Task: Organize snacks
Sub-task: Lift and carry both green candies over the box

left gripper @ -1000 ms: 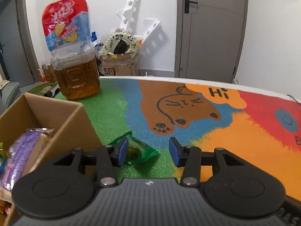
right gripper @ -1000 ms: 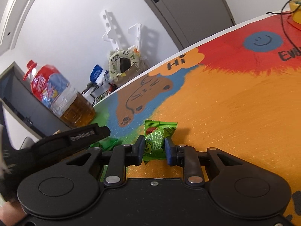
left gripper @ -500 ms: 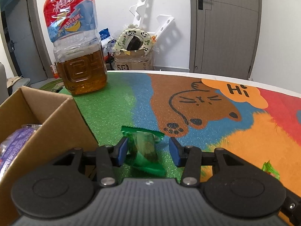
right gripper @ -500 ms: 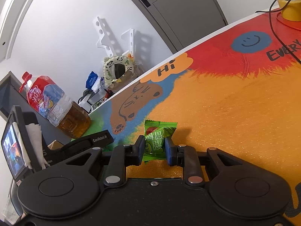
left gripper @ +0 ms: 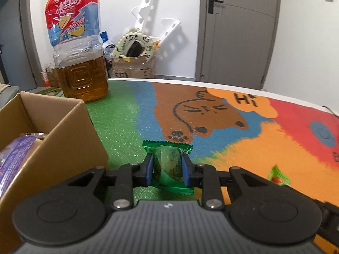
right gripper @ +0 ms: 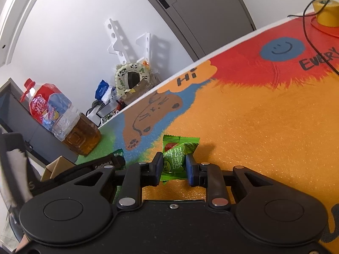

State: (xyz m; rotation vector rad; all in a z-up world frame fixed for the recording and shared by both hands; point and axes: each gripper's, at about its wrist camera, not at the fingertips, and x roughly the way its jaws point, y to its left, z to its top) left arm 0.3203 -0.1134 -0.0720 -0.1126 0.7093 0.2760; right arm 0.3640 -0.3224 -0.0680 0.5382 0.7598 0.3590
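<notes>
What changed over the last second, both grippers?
The left gripper swung onto the dark green snack packet, which had lain by its left finger, and its jaws are closing on it, pads now touching the wrapper. The right gripper stayed shut on the light green snack packet. Cardboard box and tea bottle unmoved.

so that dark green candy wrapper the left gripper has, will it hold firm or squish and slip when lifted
The dark green candy wrapper looks thin and crinkly, so it probably gives as the left gripper jaws close on it. Small and likely light, it should lift easily. The glossy film may slip, though a solid-looking lump shows inside.
</notes>
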